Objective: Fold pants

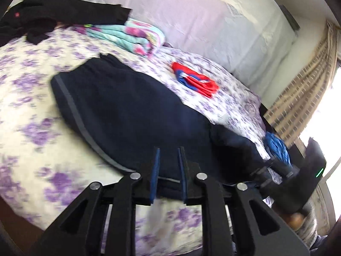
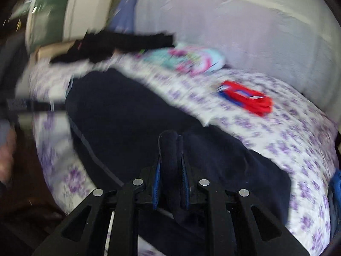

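Pants location: The dark navy pants (image 1: 127, 115) lie on the floral bedspread (image 1: 27, 98), in the near half of the bed; the same pants (image 2: 132, 119) fill the middle of the right wrist view.

Long axis: In the left wrist view the garment runs from far left to near right. The gathered waistband end (image 1: 100, 64) appears to point far left; the leg end reaches the near right edge of the bed. A grey side stripe (image 1: 78, 119) follows the left edge.

Left gripper: The left gripper (image 1: 168, 170) has its blue pads a little apart, with the near hem between them. Contact is not clear, so I cannot tell whether it grips.

Right gripper: The right gripper (image 2: 170, 166) pinches a raised bunch of navy cloth between its pads.

Progress: Judged early. The legs seem laid one on the other, lengthwise; no crosswise fold is visible. Remaining: bring the leg end over toward the waistband, then flatten.

Other items: Folded pastel cloth (image 1: 136, 36), black garments (image 1: 53, 15) and a red and blue item (image 1: 196, 81) lie farther back, apart from the pants.
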A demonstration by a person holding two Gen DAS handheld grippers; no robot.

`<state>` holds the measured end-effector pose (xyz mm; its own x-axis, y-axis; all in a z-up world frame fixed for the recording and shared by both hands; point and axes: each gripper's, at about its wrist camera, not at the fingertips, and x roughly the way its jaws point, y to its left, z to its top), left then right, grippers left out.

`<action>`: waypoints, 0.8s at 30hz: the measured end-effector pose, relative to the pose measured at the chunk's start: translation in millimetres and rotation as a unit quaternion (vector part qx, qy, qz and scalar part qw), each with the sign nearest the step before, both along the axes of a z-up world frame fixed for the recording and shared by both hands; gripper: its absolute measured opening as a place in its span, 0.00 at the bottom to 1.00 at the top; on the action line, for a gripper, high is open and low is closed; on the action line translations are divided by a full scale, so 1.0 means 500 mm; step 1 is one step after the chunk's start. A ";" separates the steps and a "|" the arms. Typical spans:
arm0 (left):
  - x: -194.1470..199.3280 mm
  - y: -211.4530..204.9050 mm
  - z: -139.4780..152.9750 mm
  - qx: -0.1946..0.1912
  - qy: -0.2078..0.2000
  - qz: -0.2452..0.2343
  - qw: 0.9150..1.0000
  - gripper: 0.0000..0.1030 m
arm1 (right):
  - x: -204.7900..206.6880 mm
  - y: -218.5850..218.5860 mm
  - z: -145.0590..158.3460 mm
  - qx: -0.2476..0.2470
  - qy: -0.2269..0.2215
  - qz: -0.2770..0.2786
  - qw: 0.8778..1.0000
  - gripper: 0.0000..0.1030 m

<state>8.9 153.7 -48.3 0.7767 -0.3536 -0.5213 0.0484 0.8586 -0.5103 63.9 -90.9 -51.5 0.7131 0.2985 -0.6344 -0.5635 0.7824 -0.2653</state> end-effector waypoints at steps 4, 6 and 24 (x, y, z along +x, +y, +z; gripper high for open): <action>-0.016 0.033 -0.016 -0.014 0.011 0.009 1.000 0.17 | -0.032 0.028 -0.035 -0.053 -0.028 0.007 0.998 0.17; -0.013 0.030 -0.020 -0.019 0.013 0.004 1.000 0.18 | -0.047 0.026 -0.019 -0.054 -0.033 0.010 0.998 0.17; 0.031 -0.164 0.059 0.005 -0.037 -0.147 0.988 0.42 | -0.059 -0.192 0.140 0.126 0.050 0.008 0.991 0.63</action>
<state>24.3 71.6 -19.0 0.6777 -0.5642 -0.4717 0.3328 0.8072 -0.4875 34.4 -186.9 18.6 0.6448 0.4664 -0.6055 -0.5897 0.8076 -0.0059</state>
